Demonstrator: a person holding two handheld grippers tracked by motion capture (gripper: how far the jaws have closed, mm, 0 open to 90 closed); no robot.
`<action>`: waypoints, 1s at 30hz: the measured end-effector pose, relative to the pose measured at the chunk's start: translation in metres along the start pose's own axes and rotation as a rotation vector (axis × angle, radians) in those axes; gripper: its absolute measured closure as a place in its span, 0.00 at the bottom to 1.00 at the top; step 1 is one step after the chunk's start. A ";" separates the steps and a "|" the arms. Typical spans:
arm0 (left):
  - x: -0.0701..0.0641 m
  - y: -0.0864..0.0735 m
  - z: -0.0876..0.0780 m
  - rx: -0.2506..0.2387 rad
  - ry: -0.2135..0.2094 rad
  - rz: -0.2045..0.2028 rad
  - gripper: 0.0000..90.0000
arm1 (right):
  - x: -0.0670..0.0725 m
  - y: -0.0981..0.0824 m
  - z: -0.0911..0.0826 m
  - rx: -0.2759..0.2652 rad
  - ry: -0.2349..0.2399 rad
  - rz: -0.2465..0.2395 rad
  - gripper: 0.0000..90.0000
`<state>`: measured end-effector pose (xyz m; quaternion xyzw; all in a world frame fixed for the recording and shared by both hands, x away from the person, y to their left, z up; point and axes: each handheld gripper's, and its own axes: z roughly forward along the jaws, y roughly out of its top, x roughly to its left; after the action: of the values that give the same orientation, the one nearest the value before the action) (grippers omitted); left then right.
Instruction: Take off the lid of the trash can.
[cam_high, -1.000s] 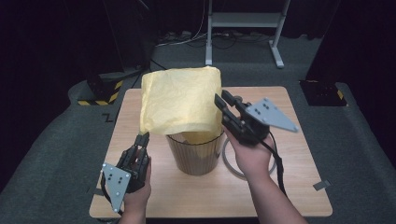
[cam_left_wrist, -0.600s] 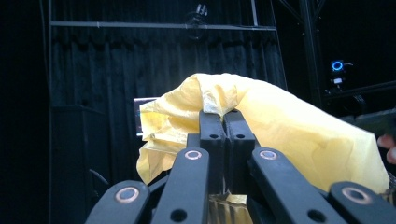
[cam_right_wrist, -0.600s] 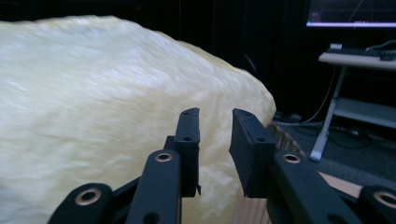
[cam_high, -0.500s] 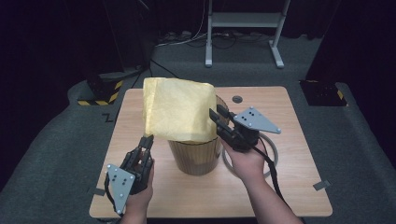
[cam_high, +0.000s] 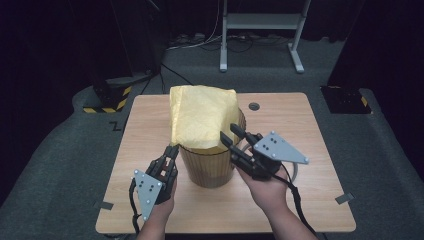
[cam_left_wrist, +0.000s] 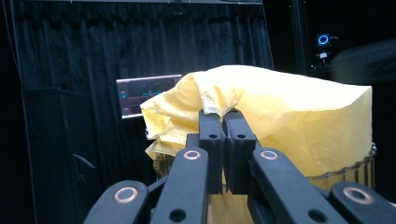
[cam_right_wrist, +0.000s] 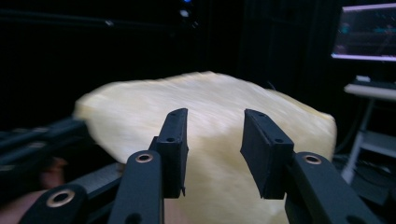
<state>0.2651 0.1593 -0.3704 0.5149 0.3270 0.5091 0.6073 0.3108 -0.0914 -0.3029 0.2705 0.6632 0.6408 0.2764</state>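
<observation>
While we line the bin (cam_high: 207, 167) w/ the bag (cam_high: 202, 117), L gripper (cam_high: 171, 151) is clenched empty beside it; R gripper (cam_high: 231, 137), jaws just opening, has released the bag ahead. Next: regrip hem, pull over rim.

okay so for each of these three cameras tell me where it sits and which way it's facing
High view: above the person's side of the table, looking forward and down; both forearms, left tongs and right tongs show.
Left gripper view: rides the left tongs, shut, facing the yellow bag.
Right gripper view: rides the right tongs, open, facing the bag.
Shared: every view shows the yellow bag in the ribbed bin.
</observation>
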 end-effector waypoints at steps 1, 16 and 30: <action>-0.001 0.001 0.001 0.007 0.010 0.002 0.97 | 0.011 0.003 -0.007 -0.022 0.026 -0.012 0.64; -0.014 0.031 -0.008 -0.007 -0.010 0.010 0.97 | 0.051 -0.006 0.013 0.001 0.041 -0.122 0.50; -0.024 0.019 -0.017 -0.033 -0.085 0.030 0.76 | 0.024 -0.006 0.007 -0.030 -0.036 -0.116 1.00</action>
<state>0.2372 0.1403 -0.3600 0.5308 0.2846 0.5010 0.6215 0.2988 -0.0701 -0.3097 0.2386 0.6630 0.6287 0.3290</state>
